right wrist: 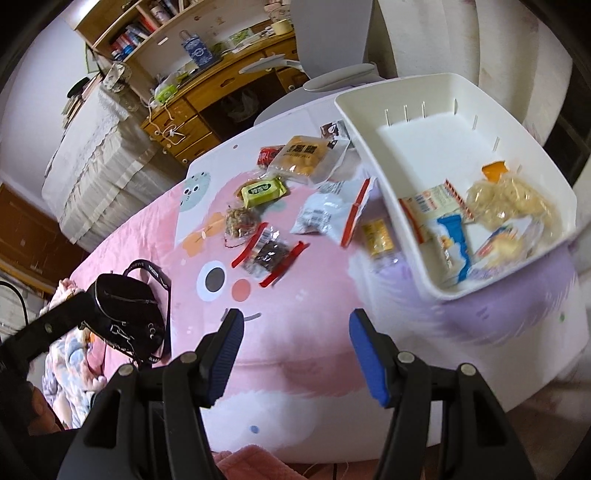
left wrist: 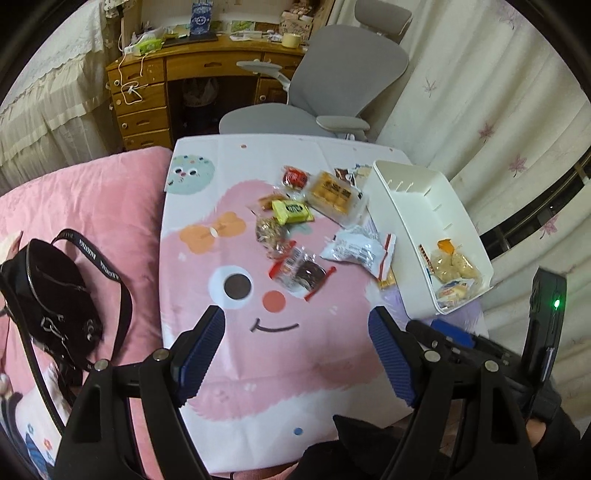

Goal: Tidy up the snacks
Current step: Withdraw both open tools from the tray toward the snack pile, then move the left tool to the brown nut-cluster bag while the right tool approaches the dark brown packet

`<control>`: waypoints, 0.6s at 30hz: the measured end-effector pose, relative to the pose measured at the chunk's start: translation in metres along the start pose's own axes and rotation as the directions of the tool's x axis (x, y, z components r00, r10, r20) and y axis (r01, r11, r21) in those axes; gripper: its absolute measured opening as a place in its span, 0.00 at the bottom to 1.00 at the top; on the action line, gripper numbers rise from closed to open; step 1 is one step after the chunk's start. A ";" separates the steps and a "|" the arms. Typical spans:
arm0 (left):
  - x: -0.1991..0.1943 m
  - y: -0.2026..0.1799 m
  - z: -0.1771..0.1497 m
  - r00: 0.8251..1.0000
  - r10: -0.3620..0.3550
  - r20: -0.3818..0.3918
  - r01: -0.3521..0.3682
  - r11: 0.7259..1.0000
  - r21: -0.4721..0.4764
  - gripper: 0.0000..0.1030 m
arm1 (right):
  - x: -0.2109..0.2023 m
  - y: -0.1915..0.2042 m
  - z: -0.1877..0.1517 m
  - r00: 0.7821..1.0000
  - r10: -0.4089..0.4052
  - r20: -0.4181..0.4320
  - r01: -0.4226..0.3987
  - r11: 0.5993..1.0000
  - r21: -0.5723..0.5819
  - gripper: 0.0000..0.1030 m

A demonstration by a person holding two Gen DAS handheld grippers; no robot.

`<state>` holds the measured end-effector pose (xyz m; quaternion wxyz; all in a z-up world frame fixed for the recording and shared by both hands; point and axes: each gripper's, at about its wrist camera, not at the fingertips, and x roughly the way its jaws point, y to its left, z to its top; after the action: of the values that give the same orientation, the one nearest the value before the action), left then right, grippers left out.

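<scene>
A cartoon-printed tabletop (left wrist: 236,387) stands beside a pink blanket (left wrist: 110,199), a wooden desk (left wrist: 207,62) behind. Crinkly wrapped snacks (left wrist: 291,212) lie mid-table; the white plastic bin (left wrist: 406,236) at its right edge holds several. Only the right wrist view shows bookshelves (right wrist: 140,26). Left gripper (left wrist: 297,358) and right gripper (right wrist: 295,352) both gape empty.

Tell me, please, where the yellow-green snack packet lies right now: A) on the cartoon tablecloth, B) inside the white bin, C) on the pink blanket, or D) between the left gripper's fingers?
A: the yellow-green snack packet lies on the cartoon tablecloth among other snacks, outside the white bin.
</scene>
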<state>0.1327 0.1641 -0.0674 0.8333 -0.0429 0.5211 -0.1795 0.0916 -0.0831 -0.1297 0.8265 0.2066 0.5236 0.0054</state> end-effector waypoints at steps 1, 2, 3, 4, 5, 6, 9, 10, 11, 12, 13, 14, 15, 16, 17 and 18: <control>-0.001 0.003 0.001 1.000 -0.007 0.004 0.007 1.000 0.000 0.78 | 0.000 0.004 -0.003 1.000 -0.009 0.001 0.009 1.000 0.004 0.58; -0.001 0.008 0.003 1.000 -0.014 0.006 0.014 1.000 0.001 0.78 | 0.001 0.008 -0.005 1.000 -0.020 -0.003 0.020 1.000 0.005 0.58; -0.001 0.012 0.006 1.000 -0.019 0.007 0.019 1.000 0.001 0.78 | 0.001 0.010 -0.008 0.999 -0.031 -0.008 0.031 1.000 0.004 0.58; 0.000 0.016 0.008 1.000 -0.021 0.007 0.021 1.000 -0.003 0.78 | 0.001 0.013 -0.009 0.999 -0.040 -0.013 0.040 0.999 0.002 0.58; 0.000 0.019 0.009 1.000 -0.024 0.007 0.024 1.000 -0.009 0.78 | 0.000 0.016 -0.010 0.999 -0.051 -0.018 0.051 0.999 -0.003 0.58; 0.002 0.024 0.012 1.000 -0.030 0.006 0.030 0.999 -0.021 0.78 | 0.000 0.018 -0.012 0.998 -0.060 -0.019 0.060 0.998 -0.008 0.58; 0.008 0.034 0.018 0.999 -0.036 0.000 0.036 0.998 -0.048 0.78 | -0.002 0.024 -0.014 0.996 -0.084 -0.005 0.084 0.996 -0.022 0.58; 0.012 0.038 0.020 1.000 -0.027 -0.006 0.027 0.998 -0.052 0.78 | -0.002 0.025 -0.015 0.996 -0.088 0.001 0.088 0.996 -0.022 0.58; 0.015 0.040 0.022 1.000 -0.021 -0.008 0.020 0.998 -0.053 0.78 | -0.002 0.025 -0.016 0.996 -0.092 0.004 0.092 0.996 -0.020 0.58; 0.018 0.043 0.024 1.000 -0.009 -0.010 0.008 0.999 -0.053 0.78 | 0.000 0.025 -0.016 0.995 -0.095 0.003 0.095 0.995 -0.019 0.58; 0.022 0.046 0.027 1.000 0.004 -0.012 -0.005 0.999 -0.053 0.78 | 0.002 0.026 -0.017 0.995 -0.097 -0.003 0.097 0.995 -0.017 0.58; 0.025 0.047 0.028 1.000 0.012 -0.013 -0.013 0.999 -0.053 0.78 | 0.005 0.025 -0.017 0.995 -0.099 -0.010 0.099 0.995 -0.017 0.58; 0.029 0.050 0.030 1.000 0.025 -0.015 -0.025 0.998 -0.050 0.78 | 0.007 0.026 -0.018 0.995 -0.099 -0.015 0.099 0.995 -0.016 0.58; 0.033 0.052 0.032 0.999 0.034 -0.017 -0.034 0.998 -0.046 0.78 | 0.010 0.026 -0.018 0.995 -0.098 -0.020 0.098 0.995 -0.014 0.58; 0.037 0.053 0.034 0.999 0.041 -0.015 -0.041 0.998 -0.039 0.78 | 0.014 0.026 -0.019 0.995 -0.096 -0.024 0.095 0.995 -0.012 0.58; 0.042 0.055 0.035 0.999 0.047 -0.012 -0.047 0.998 -0.036 0.78 | 0.017 0.026 -0.019 0.995 -0.094 -0.026 0.094 0.996 -0.010 0.58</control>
<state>0.1943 0.1968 -0.1012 0.8335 -0.0448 0.5298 -0.1504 0.0887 -0.0489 -0.1421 0.8197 0.1779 0.5437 -0.0285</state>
